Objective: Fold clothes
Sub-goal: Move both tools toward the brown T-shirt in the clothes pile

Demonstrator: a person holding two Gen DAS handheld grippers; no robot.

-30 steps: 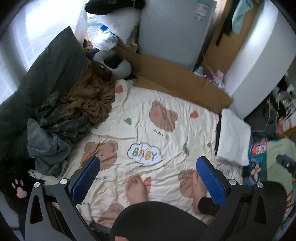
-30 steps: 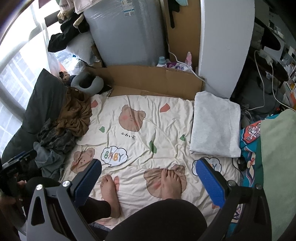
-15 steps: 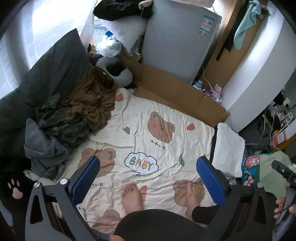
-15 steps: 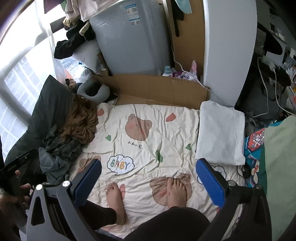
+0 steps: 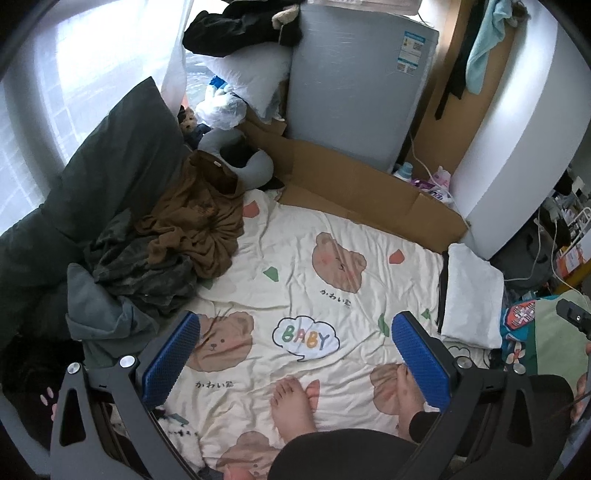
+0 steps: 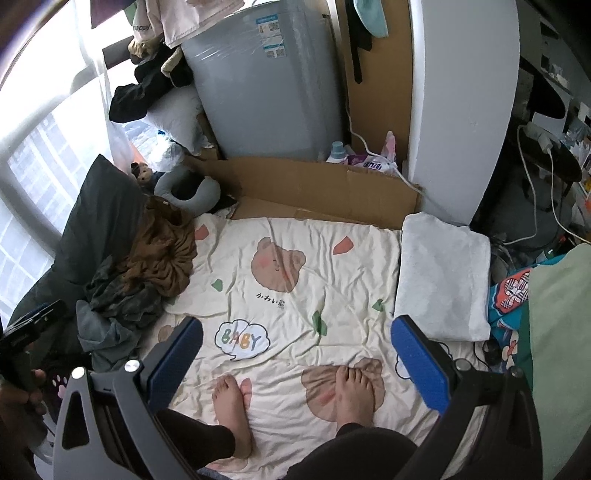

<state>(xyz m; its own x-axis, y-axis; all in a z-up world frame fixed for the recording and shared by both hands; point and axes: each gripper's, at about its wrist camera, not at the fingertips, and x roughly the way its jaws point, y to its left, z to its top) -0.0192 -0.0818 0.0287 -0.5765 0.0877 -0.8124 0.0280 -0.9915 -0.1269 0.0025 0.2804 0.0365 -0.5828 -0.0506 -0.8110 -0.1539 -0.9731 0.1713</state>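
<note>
Both the left gripper (image 5: 295,365) and right gripper (image 6: 295,365) hang with fingers apart and empty above the bear-print quilt (image 5: 343,295), so no garment is in hand yet; the next move seems to be reaching for the crumpled clothes pile (image 5: 166,254) at the quilt's window-side edge

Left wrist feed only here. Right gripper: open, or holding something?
Observer: The right gripper is open, with nothing between its pads. Only the bear blanket lies below it.
Operator: I see the white thing at the far right edge-on. Is it folded?
Observer: Yes. The folded white cloth lies flat as one neat rectangle along the blanket's right edge.
Operator: Anything hanging above the grey appliance?
Observer: Light garments hang over the top left corner of the grey appliance.
</note>
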